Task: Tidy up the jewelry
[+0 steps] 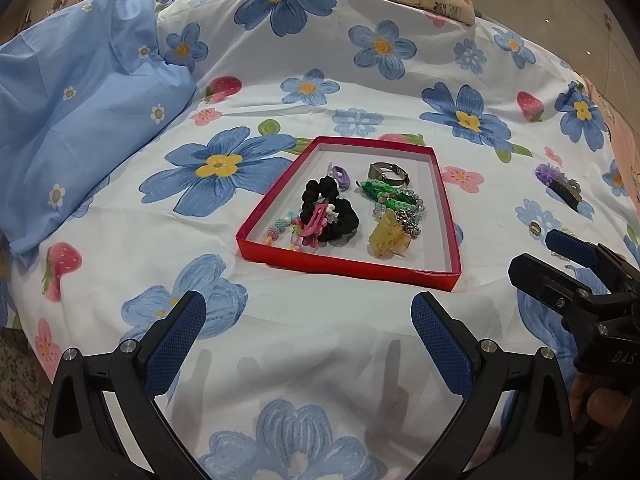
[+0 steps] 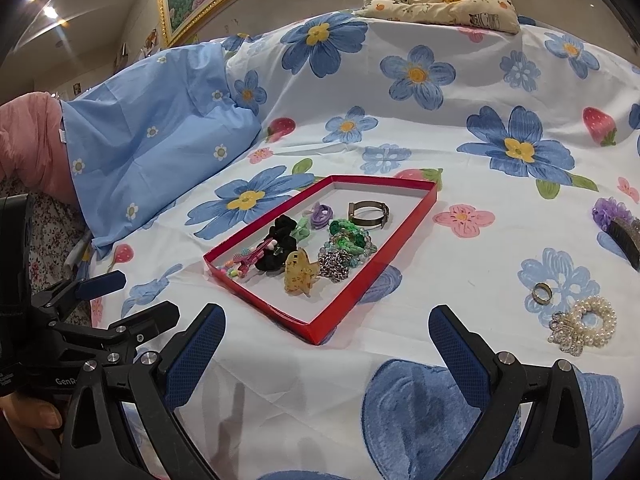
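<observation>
Red tray [image 1: 348, 270], black scrunchie [image 1: 344, 222], blue-flowered white bedsheet [image 1: 320, 340].

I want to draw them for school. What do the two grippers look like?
Each gripper is black plastic, with two long fingers padded in dark blue, bumpy-textured rubber, and round silver bolts at the joints. The left gripper shows white letters starting "Gen"; the right gripper shows "DAS". No sleeves or cables show.

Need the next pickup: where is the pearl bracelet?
In the right wrist view, the pearl bracelet lies on the bedsheet, right of the red tray, just below the ring.
</observation>
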Available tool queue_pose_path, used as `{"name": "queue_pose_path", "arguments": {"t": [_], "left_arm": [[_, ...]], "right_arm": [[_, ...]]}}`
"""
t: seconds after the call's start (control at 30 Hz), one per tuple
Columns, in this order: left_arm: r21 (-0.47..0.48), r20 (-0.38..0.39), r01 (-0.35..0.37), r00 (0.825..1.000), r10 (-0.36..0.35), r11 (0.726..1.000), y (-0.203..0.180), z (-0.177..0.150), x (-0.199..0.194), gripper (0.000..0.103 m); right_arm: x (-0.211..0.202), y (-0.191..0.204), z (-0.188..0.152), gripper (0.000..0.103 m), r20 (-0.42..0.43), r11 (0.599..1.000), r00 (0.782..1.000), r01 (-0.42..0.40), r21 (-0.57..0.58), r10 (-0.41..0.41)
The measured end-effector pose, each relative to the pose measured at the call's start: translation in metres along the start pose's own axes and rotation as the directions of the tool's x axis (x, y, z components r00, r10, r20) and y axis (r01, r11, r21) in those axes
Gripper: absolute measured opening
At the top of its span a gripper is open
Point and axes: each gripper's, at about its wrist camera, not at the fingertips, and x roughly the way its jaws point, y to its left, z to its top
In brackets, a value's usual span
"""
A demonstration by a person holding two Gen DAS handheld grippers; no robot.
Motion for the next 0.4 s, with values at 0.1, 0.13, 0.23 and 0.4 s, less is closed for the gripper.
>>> {"name": "queue_pose_path", "arguments": {"t": [0.1, 0.13, 0.23, 0.4], "left_arm": [[0.0, -0.002, 0.003, 1.0, -0.003, 1.0, 0.0, 0.001, 0.002, 0.103], [-0.001, -0.002, 0.004, 1.0, -0.004, 1.0, -0.001, 0.002, 0.002, 0.103], [-0.004, -0.006, 0.006, 1.0, -0.006, 1.0, -0.001, 0.002, 0.004, 0.103], [-0.014, -0.021, 0.02, 1.0, -0.021, 1.0, -0.004, 0.006, 0.012, 0.103]], "right_arm": [[0.001, -0.001, 0.0, 0.103, -0.004, 1.0, 1.0, 0.001, 0.005, -0.001], [0.002, -0.002, 0.001, 0.103, -0.004, 1.0, 1.0, 0.001, 0.007, -0.001], [0.003, -0.004, 0.003, 0.103, -0.008, 1.0, 1.0, 0.005, 0.013, -0.005], [0.007, -0.011, 0.004, 0.103, -0.021, 0.999, 1.0, 0.01, 0.034, -0.01]]}}
